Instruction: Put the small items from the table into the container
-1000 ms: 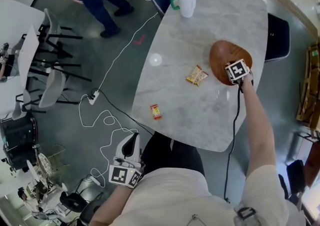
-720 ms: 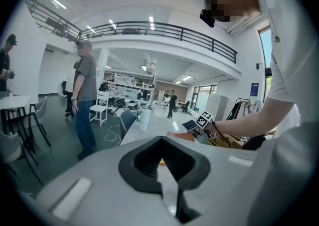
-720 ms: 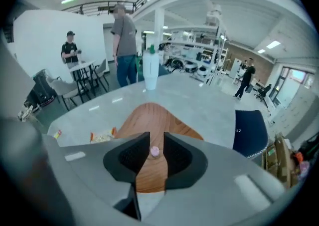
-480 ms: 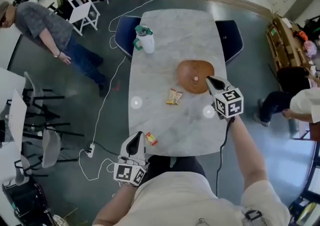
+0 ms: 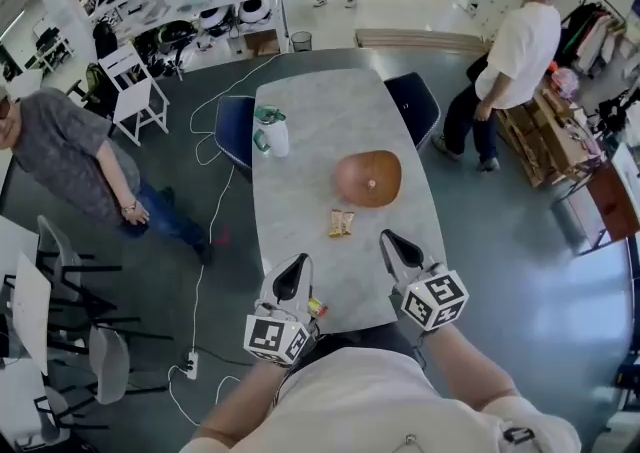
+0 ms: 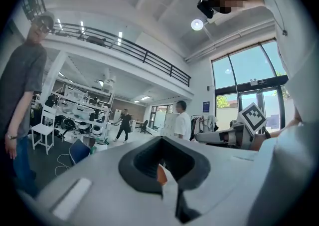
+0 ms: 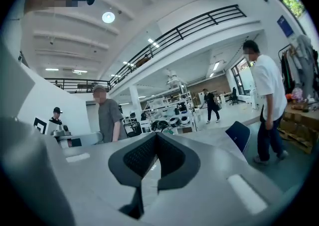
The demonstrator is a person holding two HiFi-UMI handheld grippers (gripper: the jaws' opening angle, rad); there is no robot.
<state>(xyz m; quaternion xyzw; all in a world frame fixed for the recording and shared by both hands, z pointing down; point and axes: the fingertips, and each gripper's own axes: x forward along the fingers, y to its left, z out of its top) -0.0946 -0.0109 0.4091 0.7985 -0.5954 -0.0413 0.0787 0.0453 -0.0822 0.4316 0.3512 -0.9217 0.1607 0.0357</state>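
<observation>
Snack packet (image 5: 341, 223) near wooden bowl (image 5: 368, 178), ahead of both jaw pairs; red packet (image 5: 316, 308) farther from bowl, beside left gripper (image 5: 293, 264). Left gripper and right gripper (image 5: 388, 240) jaws closed.

No legible text anywhere; print on snack packet (image 5: 341, 223) too small to read.

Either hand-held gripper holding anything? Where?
Nothing held. The left hand-held gripper and right hand-held gripper are shut and empty; the small red packet lies on the table beside the left one.
</observation>
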